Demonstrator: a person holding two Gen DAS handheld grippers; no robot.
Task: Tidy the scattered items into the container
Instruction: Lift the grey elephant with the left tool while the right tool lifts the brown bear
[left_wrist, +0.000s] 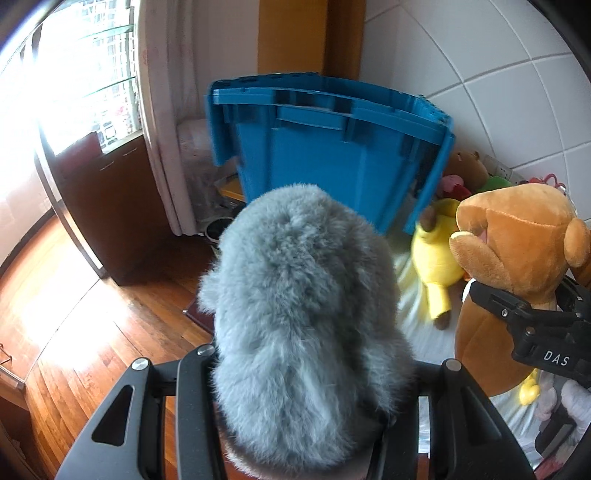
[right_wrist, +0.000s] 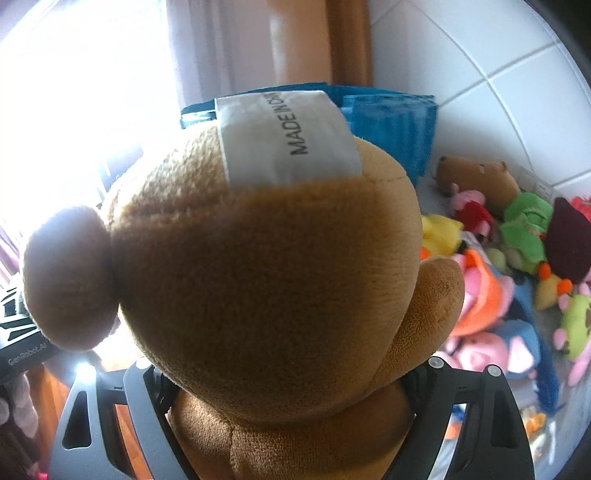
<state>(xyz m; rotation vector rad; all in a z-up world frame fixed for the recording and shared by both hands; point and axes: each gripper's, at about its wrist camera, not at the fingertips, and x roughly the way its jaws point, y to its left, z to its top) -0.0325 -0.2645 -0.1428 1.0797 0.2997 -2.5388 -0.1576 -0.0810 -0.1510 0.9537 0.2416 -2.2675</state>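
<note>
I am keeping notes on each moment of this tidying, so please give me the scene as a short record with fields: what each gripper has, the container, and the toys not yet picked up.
left gripper: shut on the grey fluffy toy
right gripper: shut on the brown bear, white label up
container: blue crate, ahead, against the white tiled wall
still loose: yellow plush beside the crate; heap of small plush toys on the right
floor: wood

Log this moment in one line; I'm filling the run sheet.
left gripper: shut on fluffy grey plush toy | right gripper: shut on brown plush bear | blue plastic crate: ahead
</note>
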